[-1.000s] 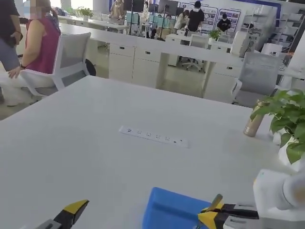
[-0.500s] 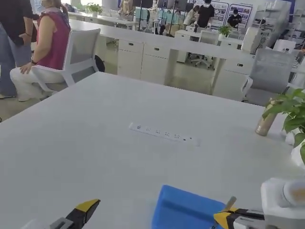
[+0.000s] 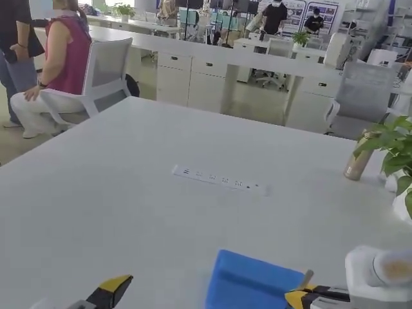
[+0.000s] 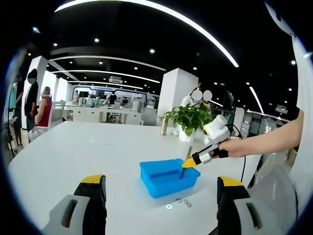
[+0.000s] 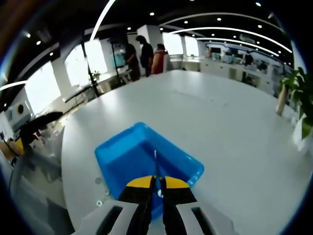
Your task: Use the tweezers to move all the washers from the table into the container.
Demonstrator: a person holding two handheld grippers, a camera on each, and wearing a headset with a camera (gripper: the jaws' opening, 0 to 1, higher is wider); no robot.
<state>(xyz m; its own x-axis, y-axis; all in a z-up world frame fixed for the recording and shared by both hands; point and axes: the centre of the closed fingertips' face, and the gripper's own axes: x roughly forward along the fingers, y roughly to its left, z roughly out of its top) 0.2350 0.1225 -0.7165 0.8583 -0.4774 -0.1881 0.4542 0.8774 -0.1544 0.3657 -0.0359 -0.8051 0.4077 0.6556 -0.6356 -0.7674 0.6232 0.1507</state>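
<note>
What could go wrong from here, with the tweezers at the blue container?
The washers lie close to the wall of the blue container; the tweezers in the right gripper could flick them away when picking. The left gripper is open and apart from the container, so a knock from the tweezers might shift it.

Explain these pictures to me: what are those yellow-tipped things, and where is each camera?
A person holds a two-jaw gripper in each hand. One picture comes from a headset camera, the other two from a camera riding on each gripper. The left gripper is open and holds nothing. The right gripper is shut on tweezers, which point into the blue container. A few washers lie on the table beside it.
</note>
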